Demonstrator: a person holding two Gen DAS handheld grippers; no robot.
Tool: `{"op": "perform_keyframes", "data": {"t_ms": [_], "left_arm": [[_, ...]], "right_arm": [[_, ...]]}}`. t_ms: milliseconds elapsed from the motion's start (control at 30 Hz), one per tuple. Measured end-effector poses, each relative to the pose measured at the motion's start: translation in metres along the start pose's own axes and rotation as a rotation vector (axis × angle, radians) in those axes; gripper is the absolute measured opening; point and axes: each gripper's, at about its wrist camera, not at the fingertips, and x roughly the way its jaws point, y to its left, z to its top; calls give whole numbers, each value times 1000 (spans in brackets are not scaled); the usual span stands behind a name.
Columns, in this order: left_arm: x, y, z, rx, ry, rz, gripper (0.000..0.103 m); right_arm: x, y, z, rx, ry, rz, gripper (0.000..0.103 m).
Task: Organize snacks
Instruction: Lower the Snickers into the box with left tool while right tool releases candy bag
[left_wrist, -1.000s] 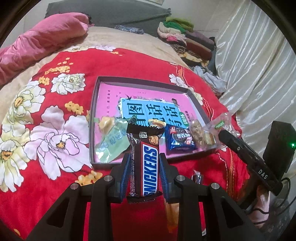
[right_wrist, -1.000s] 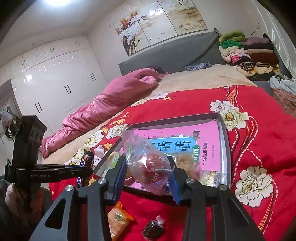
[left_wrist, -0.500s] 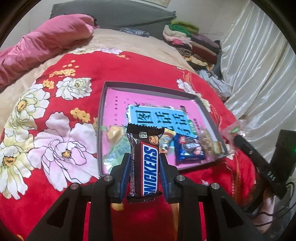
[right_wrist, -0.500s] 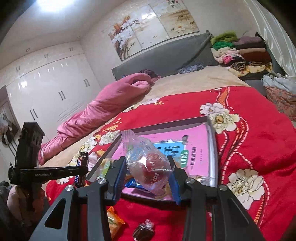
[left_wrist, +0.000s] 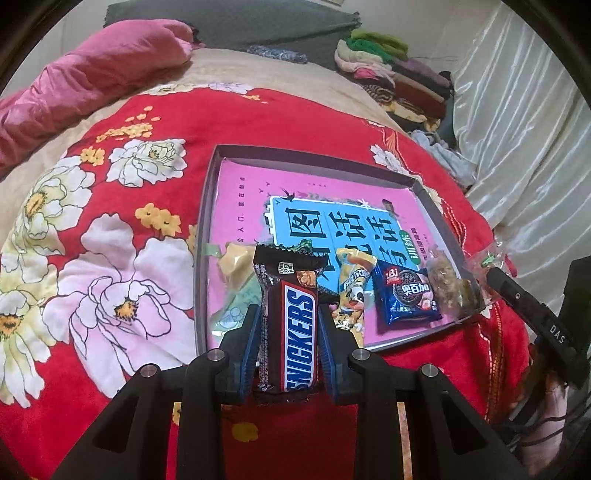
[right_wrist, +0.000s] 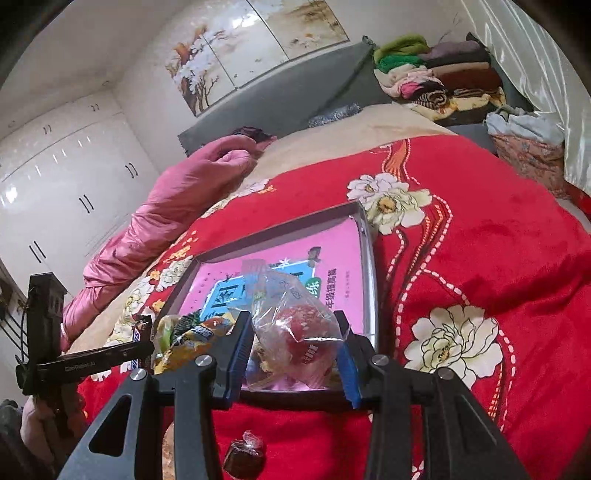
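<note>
Left gripper: jaws clamped on a Snickers bar, held upright with the label facing the camera. The bar hangs over the near edge of a shallow grey tray that sits on a red floral blanket.

Right gripper: jaws clamped on a clear plastic snack bag with a reddish item inside. The bag is held over the near right corner of the tray; whether it touches the tray floor cannot be told.

Tray contents, left wrist view: a pink and blue printed book lies flat and covers most of the tray floor. Along the near edge, from left to right: a pale green packet with a yellowish piece, partly hidden behind the bar; a yellow wrapped snack; a blue Oreo-style cookie packet; a clear packet of brown pieces against the right wall. These lie side by side, some touching.

Outside the tray, right wrist view: a small dark wrapped candy rests on the blanket just in front of the tray, below the right gripper.

Surroundings: a pink quilt lies rolled at the far left of the bed; folded clothes are stacked at the far right by a white curtain.
</note>
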Motion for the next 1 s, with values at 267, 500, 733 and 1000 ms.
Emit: {"op": "perform_keyframes", "data": {"t_ms": [267, 500, 733, 1000], "left_arm": [[7, -1, 2, 4, 7, 4, 30], [10, -1, 2, 4, 14, 5, 30], [11, 0, 1, 4, 22, 7, 30], [11, 1, 1, 0, 23, 11, 30]], "right_arm": [[10, -3, -2, 4, 20, -25, 43], [13, -4, -2, 14, 14, -22, 45], [13, -6, -2, 29, 13, -22, 47], [10, -6, 0, 26, -4, -33, 50]]}}
